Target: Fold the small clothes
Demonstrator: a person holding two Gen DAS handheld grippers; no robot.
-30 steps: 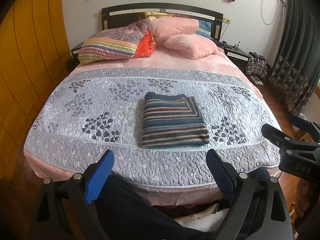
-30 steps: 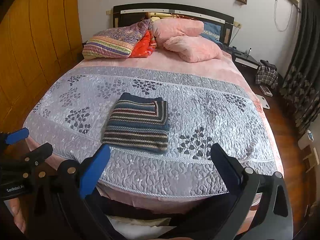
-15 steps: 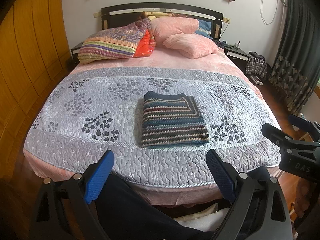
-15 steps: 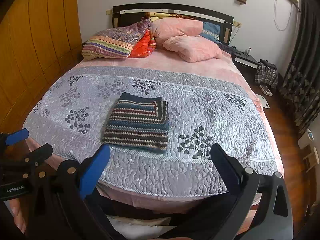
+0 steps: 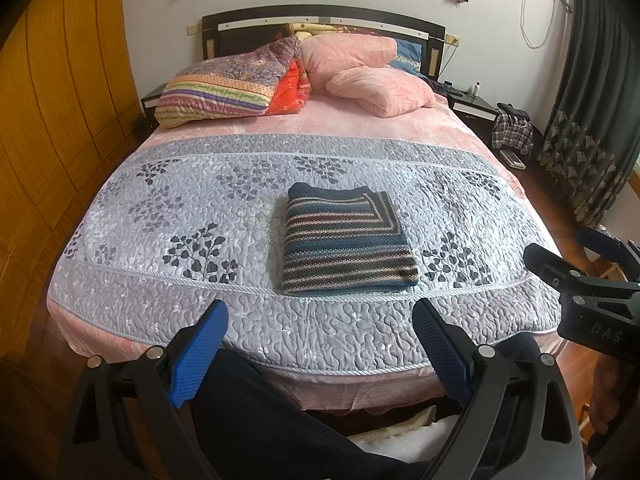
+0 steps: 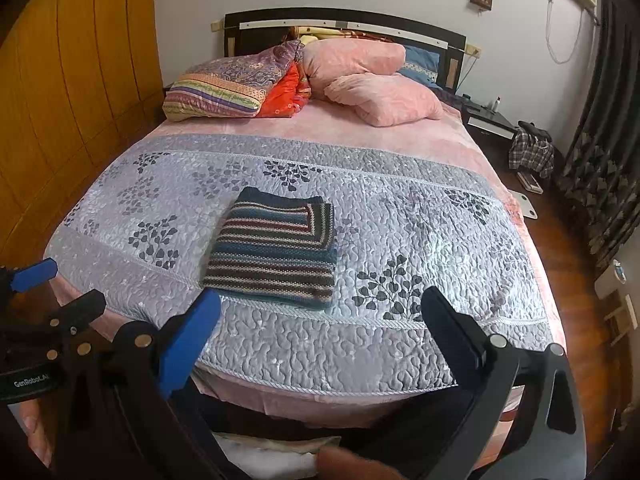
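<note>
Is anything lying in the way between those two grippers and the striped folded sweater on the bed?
Nothing visible does. Between the left gripper, the right gripper and the folded striped knit sweater lies only bare grey quilted bedspread. Both grippers are open and held back at the foot of the bed. The pillows sit far behind the sweater.

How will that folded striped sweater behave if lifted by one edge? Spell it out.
The sweater is soft knit in stacked layers, so it would likely sag and unfold if lifted by one edge. It looks thick, so probably fairly heavy for its size. On the quilt a push would more likely bunch it than slide it. It cannot roll.
</note>
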